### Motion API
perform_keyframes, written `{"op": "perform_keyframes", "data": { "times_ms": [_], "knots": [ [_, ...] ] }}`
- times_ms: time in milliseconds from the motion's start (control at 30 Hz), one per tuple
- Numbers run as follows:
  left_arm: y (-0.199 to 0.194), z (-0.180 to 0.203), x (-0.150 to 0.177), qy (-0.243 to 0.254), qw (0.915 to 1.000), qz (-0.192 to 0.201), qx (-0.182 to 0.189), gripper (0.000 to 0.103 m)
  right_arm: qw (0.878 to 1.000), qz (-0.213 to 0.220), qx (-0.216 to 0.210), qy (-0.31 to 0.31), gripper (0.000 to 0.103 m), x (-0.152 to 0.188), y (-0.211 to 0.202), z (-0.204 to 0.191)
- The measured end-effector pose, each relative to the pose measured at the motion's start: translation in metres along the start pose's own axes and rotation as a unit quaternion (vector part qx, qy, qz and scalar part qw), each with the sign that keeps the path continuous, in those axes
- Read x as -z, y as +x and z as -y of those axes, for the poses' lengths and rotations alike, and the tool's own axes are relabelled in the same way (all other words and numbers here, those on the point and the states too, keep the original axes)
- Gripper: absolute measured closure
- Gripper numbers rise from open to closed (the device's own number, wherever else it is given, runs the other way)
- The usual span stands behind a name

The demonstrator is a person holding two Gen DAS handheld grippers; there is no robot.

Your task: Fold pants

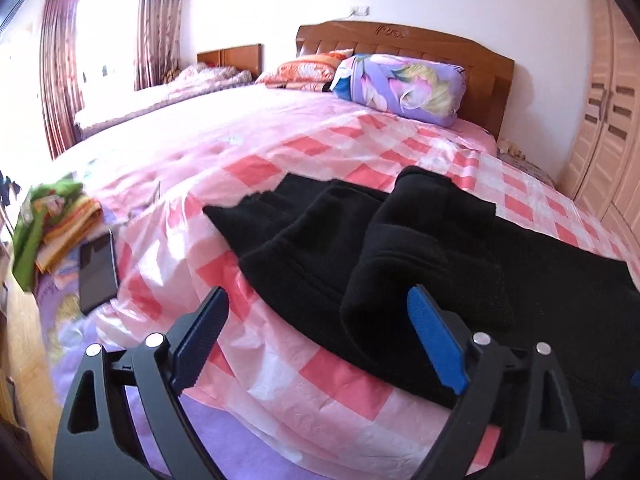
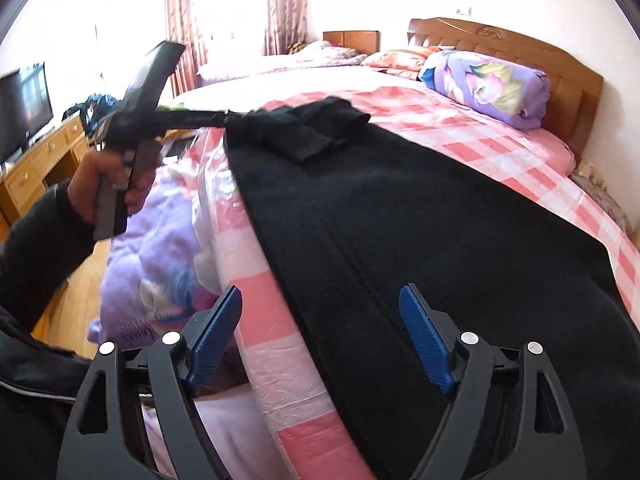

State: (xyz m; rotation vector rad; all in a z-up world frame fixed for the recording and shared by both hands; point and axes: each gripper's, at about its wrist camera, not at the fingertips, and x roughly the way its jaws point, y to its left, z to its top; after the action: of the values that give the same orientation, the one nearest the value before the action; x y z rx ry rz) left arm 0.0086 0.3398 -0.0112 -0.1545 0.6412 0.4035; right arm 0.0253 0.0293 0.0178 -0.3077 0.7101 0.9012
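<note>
Black pants (image 2: 420, 216) lie lengthwise along the near edge of the pink checked bed (image 2: 460, 128). Their far end is bunched into a rumpled heap, seen close in the left wrist view (image 1: 400, 240). My left gripper (image 1: 320, 332) is open, its blue pads on either side of the bunched end's near edge, the right pad over the cloth. It also shows from outside in the right wrist view (image 2: 236, 116), at the bunched end. My right gripper (image 2: 320, 336) is open and empty, just above the flat end of the pants at the bed edge.
A floral rolled quilt (image 1: 404, 84) and an orange pillow (image 1: 308, 68) lie by the wooden headboard (image 1: 440, 44). Folded colourful cloth (image 1: 60, 220) and a dark phone (image 1: 98, 272) lie at the left. A wardrobe (image 1: 604, 120) stands right. A TV (image 2: 24, 108) sits on a wooden desk.
</note>
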Motion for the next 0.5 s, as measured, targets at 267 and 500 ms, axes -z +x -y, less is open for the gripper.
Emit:
{"op": "perform_keyframes", "data": {
  "times_ms": [267,500],
  "knots": [
    [0.02,0.12,0.017,0.389,0.9189,0.016,-0.063,0.02,0.999,0.017,0.017,0.044,0.025,-0.003,-0.008,0.016],
    [0.056,0.103,-0.013,0.36,0.9267,-0.064,0.088,0.074,0.996,0.017,0.025,0.08,0.025,0.005,-0.006,0.029]
  ]
}}
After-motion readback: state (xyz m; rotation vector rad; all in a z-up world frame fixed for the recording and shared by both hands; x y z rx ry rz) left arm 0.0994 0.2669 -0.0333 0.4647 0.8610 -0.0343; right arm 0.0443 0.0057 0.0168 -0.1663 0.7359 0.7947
